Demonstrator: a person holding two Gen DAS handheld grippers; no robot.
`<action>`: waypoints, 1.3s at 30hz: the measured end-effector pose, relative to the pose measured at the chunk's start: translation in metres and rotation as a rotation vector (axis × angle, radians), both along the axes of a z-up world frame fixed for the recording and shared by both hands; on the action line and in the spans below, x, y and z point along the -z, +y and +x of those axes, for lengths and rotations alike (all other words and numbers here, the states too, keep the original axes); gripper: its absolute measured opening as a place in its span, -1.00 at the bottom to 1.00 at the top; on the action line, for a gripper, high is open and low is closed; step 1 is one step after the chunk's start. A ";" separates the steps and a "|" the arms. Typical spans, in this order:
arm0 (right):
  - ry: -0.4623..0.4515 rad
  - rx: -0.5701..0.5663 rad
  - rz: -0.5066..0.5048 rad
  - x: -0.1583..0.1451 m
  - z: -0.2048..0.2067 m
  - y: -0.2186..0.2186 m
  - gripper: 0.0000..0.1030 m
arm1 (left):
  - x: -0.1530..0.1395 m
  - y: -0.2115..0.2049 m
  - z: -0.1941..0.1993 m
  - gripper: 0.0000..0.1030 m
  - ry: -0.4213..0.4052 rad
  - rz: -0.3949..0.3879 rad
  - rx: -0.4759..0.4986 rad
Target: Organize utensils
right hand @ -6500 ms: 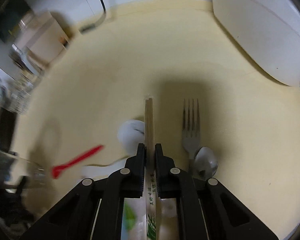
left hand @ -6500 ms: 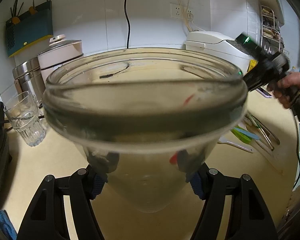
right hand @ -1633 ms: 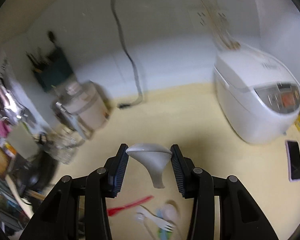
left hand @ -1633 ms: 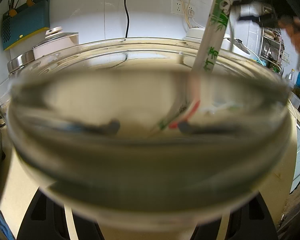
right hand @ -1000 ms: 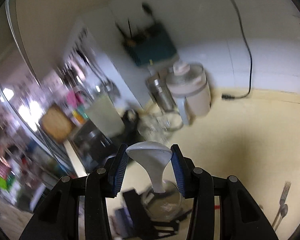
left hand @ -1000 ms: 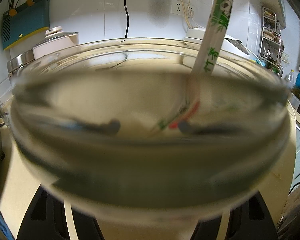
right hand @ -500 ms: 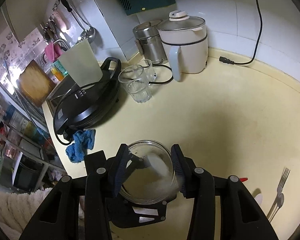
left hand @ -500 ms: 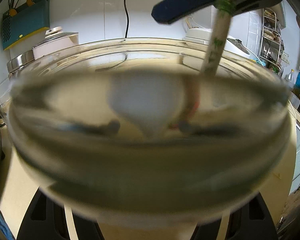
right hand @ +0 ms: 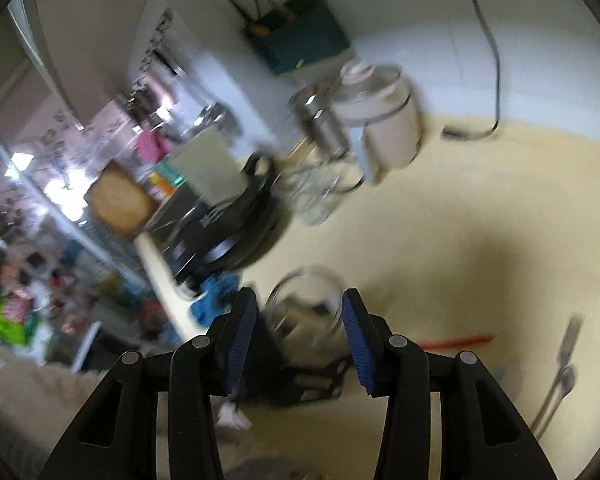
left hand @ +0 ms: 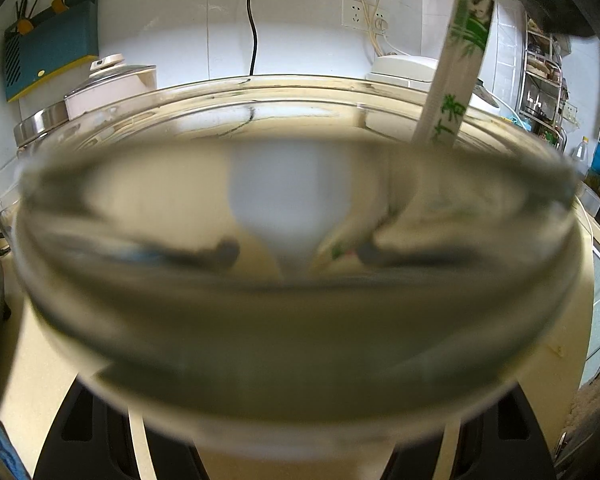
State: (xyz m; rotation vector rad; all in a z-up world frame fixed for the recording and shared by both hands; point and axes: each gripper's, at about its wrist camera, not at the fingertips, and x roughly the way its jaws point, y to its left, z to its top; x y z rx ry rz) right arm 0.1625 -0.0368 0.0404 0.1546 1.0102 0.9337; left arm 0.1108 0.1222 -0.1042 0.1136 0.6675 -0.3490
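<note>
My left gripper (left hand: 296, 256) is shut on a clear glass jar (left hand: 292, 344) that fills the left wrist view. A white spoon (left hand: 288, 200) stands inside the jar. Chopsticks in a white and green paper sleeve (left hand: 460, 64) lean on its right rim. In the blurred right wrist view my right gripper (right hand: 298, 296) is open above the jar (right hand: 304, 308), with nothing between its blue pads (right hand: 242, 332). A red utensil (right hand: 456, 340), a fork (right hand: 568, 340) and a metal spoon (right hand: 566, 380) lie on the cream counter (right hand: 480, 208) to the right.
A black griddle (right hand: 228, 240), a blue cloth (right hand: 216, 292), drinking glasses (right hand: 316, 196) and a cream cooker (right hand: 380, 120) stand left and behind the jar. A white rice cooker (left hand: 404, 70) is at the back right. A black cable (right hand: 492, 80) hangs down the wall.
The white spoon has left my right gripper and now stands in the jar. The right gripper has since swung, and its view is blurred. The left gripper and jar have kept still.
</note>
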 end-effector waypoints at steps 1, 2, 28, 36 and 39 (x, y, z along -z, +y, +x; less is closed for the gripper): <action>0.010 -0.017 -0.026 0.007 -0.002 0.003 -0.12 | 0.000 0.000 0.000 0.41 0.000 0.000 0.000; 0.014 -0.029 -0.051 0.014 -0.003 0.008 -0.12 | 0.000 0.000 0.000 0.41 0.000 0.000 0.000; -0.087 -0.147 -0.020 0.014 0.107 0.133 -0.16 | 0.001 -0.002 -0.001 0.41 0.000 -0.003 0.000; -0.052 -0.057 0.070 0.000 0.132 0.131 -0.16 | 0.001 -0.002 -0.001 0.41 0.002 -0.002 -0.001; -0.081 0.039 0.161 -0.027 0.139 0.097 -0.16 | 0.001 -0.003 -0.002 0.41 0.002 -0.002 0.000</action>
